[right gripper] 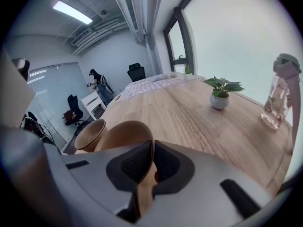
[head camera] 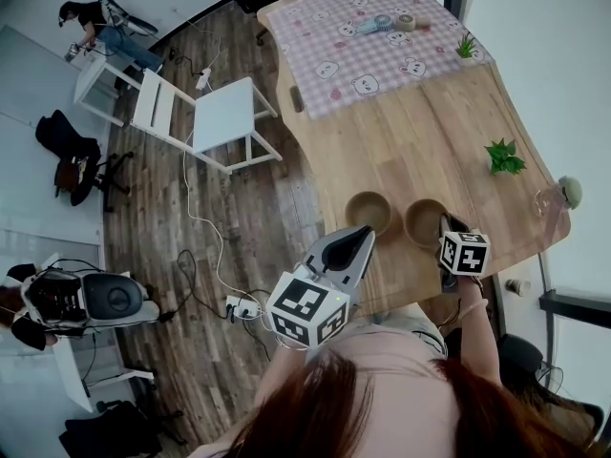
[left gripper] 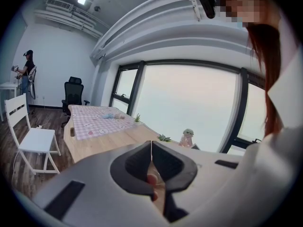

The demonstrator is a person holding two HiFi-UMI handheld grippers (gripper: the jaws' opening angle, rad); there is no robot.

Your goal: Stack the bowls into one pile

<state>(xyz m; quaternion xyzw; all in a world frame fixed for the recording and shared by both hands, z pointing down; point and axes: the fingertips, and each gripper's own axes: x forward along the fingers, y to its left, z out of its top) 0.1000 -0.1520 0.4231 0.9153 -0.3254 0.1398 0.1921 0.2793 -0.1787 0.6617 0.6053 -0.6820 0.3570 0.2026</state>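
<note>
Two wooden bowls stand side by side near the front edge of the wooden table (head camera: 410, 132): the left bowl (head camera: 369, 210) (right gripper: 89, 135) and the right bowl (head camera: 424, 221) (right gripper: 124, 135). My right gripper (head camera: 446, 229) (right gripper: 152, 149) is shut on the near rim of the right bowl, with the rim pinched between its pads. The left gripper (head camera: 363, 232) (left gripper: 151, 144) hangs just in front of the left bowl, over the table's edge. It is shut with nothing in it and does not touch the bowl.
A small potted plant (head camera: 503, 156) (right gripper: 220, 92) and a clear bottle (head camera: 554, 197) (right gripper: 279, 100) stand on the table's right side. A checked cloth (head camera: 372, 36) with small items covers the far end. A white chair (head camera: 205, 113) stands left of the table.
</note>
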